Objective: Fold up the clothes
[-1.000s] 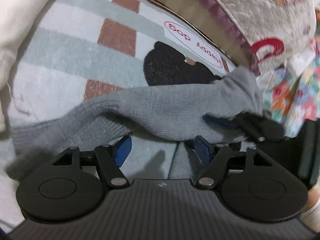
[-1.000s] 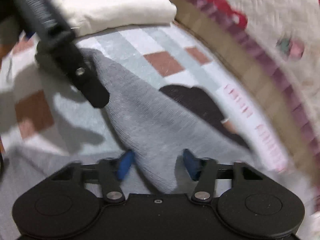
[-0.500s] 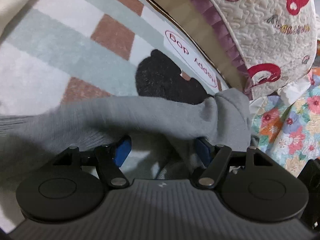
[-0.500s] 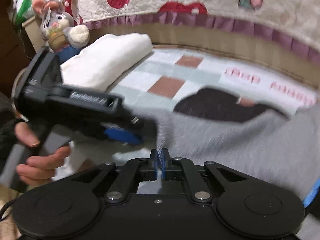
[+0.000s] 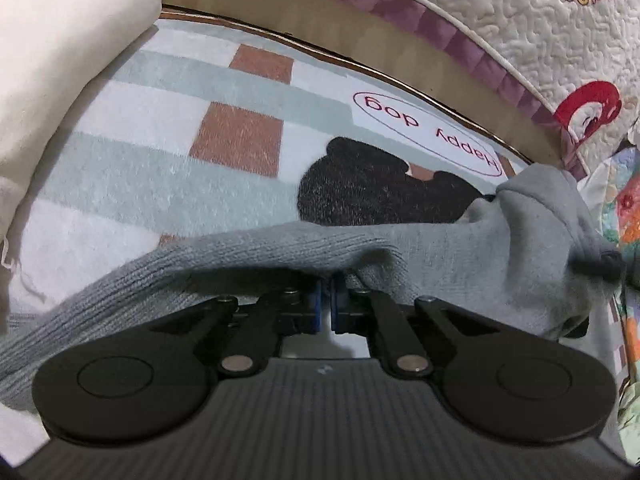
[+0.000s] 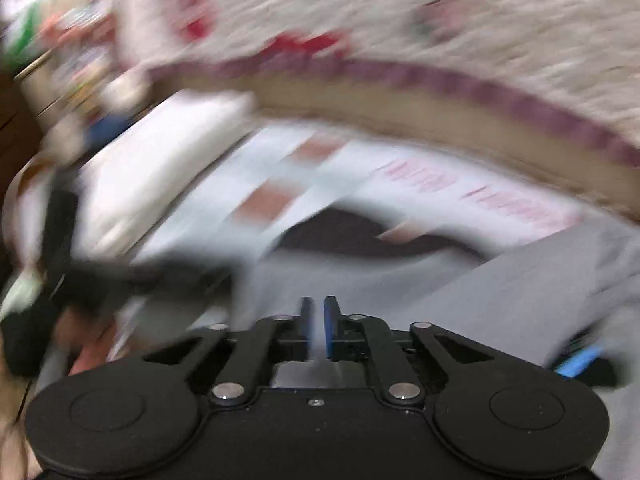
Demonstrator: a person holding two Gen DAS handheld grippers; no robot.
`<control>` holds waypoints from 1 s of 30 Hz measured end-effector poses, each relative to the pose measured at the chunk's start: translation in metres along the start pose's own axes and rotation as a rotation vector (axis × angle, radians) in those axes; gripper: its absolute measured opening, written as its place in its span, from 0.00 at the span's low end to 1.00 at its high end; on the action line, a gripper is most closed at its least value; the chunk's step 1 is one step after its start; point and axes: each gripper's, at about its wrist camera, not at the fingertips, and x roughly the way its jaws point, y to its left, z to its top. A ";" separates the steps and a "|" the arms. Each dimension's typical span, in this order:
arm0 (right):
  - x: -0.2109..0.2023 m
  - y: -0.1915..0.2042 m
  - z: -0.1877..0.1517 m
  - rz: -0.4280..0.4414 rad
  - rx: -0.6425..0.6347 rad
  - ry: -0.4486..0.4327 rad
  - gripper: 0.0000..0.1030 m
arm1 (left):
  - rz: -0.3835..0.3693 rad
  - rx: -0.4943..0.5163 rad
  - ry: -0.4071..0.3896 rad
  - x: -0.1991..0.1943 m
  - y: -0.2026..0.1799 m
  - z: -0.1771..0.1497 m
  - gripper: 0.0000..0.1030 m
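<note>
A grey knit garment (image 5: 400, 248) hangs stretched above a checked mat (image 5: 168, 160) with a black dog print. My left gripper (image 5: 325, 300) is shut on the garment's edge, which drapes over its fingertips. In the blurred right wrist view, my right gripper (image 6: 317, 320) is shut on a thin fold of the same grey garment (image 6: 520, 300). The left gripper (image 6: 80, 280) shows there as a dark blur at the left.
A folded cream garment (image 5: 60, 60) lies at the mat's left (image 6: 160, 184). A quilted bedspread (image 5: 540, 20) with a purple ruffle hangs behind, above a tan bed side (image 5: 360, 36). Floral fabric (image 5: 628, 216) sits at the far right.
My left gripper has closed on the grey garment's edge. My right gripper closed on it half a second ago and is now moving fast, blurring its view.
</note>
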 end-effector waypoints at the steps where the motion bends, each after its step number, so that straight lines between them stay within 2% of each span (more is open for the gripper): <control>1: 0.005 -0.014 0.015 -0.070 0.025 0.016 0.62 | -0.001 -0.002 0.001 0.002 0.001 0.002 0.03; 3: 0.018 -0.043 0.042 -0.186 0.075 0.058 0.62 | -0.020 -0.037 0.016 0.005 0.007 0.007 0.04; 4: 0.030 -0.061 0.053 -0.208 0.114 0.103 0.62 | -0.031 -0.057 0.025 0.006 0.010 0.009 0.04; 6: 0.051 -0.094 0.063 -0.258 0.223 0.170 0.62 | -0.015 -0.025 0.039 0.006 0.008 0.010 0.04; 8: 0.072 -0.113 0.060 -0.233 0.319 0.245 0.63 | -0.012 -0.009 0.039 0.006 0.007 0.009 0.04; 10: 0.085 -0.111 0.048 -0.255 0.290 0.260 0.66 | -0.011 0.006 0.037 0.005 0.005 0.007 0.03; 12: 0.090 -0.096 0.029 -0.307 0.170 0.266 0.66 | -0.022 0.001 0.034 0.004 0.008 0.008 0.03; 13: 0.090 -0.087 0.019 -0.335 0.099 0.258 0.57 | -0.026 -0.002 0.032 0.004 0.009 0.008 0.03; 14: 0.083 -0.081 0.009 -0.346 0.051 0.258 0.36 | -0.029 -0.005 0.029 0.002 0.011 0.009 0.03; 16: 0.068 -0.072 -0.010 -0.362 -0.035 0.263 0.26 | -0.044 -0.011 0.033 0.000 0.012 0.010 0.03; 17: 0.056 -0.072 -0.017 -0.363 -0.025 0.248 0.17 | -0.055 -0.016 0.042 -0.001 0.011 0.010 0.04; 19: 0.027 -0.075 -0.034 -0.367 0.032 0.212 0.05 | -0.088 -0.039 0.068 -0.002 0.010 0.010 0.05; 21: -0.001 -0.076 -0.058 -0.376 0.097 0.178 0.03 | -0.133 -0.073 0.102 -0.003 0.008 0.006 0.08; 23: -0.009 -0.081 -0.085 -0.389 0.141 0.214 0.01 | -0.164 -0.082 0.137 -0.002 0.005 0.000 0.25; 24: -0.008 -0.085 -0.099 -0.389 0.157 0.250 0.00 | -0.169 -0.080 0.152 0.000 0.003 -0.003 0.30; 26: -0.011 -0.094 -0.122 -0.379 0.207 0.249 0.01 | -0.171 -0.115 0.153 0.005 0.004 -0.006 0.43; 30: -0.035 -0.101 -0.121 -0.281 0.238 0.105 0.01 | -0.179 -0.229 0.133 0.015 0.012 -0.001 0.49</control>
